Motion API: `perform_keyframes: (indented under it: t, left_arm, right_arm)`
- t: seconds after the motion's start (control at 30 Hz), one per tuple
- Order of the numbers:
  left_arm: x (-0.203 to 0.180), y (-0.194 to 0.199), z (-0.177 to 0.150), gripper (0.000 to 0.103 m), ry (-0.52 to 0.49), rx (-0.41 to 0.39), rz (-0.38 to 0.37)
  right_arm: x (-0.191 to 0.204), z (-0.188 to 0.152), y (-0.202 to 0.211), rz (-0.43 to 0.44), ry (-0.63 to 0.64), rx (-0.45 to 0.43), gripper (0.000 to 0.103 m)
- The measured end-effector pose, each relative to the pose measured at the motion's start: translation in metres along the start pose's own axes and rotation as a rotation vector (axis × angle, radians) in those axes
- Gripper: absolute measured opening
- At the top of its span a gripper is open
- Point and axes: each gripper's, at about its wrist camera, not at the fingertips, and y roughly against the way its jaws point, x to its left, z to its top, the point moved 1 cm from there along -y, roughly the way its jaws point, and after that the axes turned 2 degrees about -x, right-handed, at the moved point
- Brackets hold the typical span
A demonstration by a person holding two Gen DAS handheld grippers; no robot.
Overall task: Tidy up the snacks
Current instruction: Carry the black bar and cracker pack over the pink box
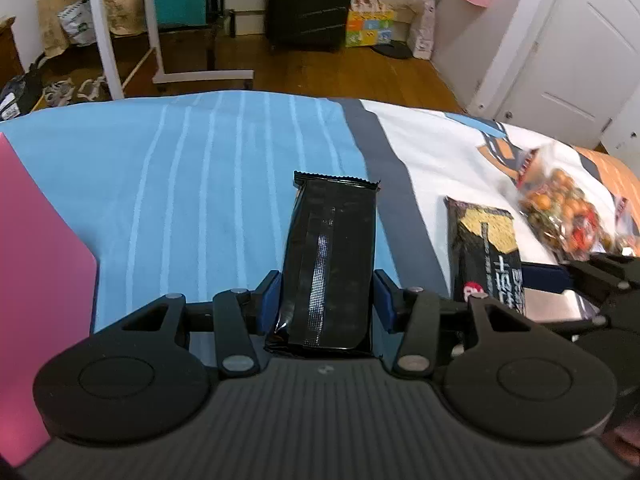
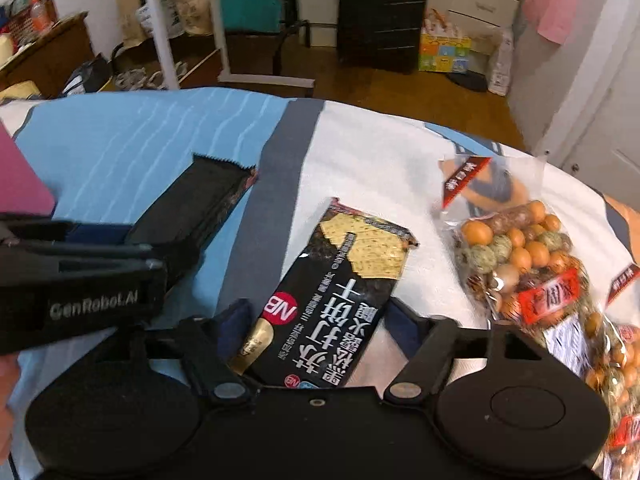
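On striped blue bed cover (image 1: 200,184): left gripper (image 1: 326,296) fingers clamping glossy black foil packet (image 1: 330,256); right gripper (image 2: 316,320) fingers closed around black cracker packet (image 2: 340,292), probably for sorting.

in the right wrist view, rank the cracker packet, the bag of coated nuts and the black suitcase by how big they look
1. Cracker packet and bag of coated nuts: look alike in size; the bag is cut off by the frame edge, so no ranking.
2. Black suitcase: looks smallest, but it stands far back, so its true size is unsure.
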Motion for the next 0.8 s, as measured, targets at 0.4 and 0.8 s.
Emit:
perform_keyframes:
  t: [0.4, 0.8]
  left_arm:
    - [-0.009, 0.046, -0.006, 0.047, -0.008, 0.031, 0.019]
    - [-0.022, 0.089, -0.015, 0.047, -0.027, 0.12, 0.011]
  right_arm:
    - [-0.02, -0.007, 0.024, -0.002, -0.048, 0.115, 0.064]
    - [-0.033, -0.037, 0.09, 0.218, -0.192, 0.121, 0.064]
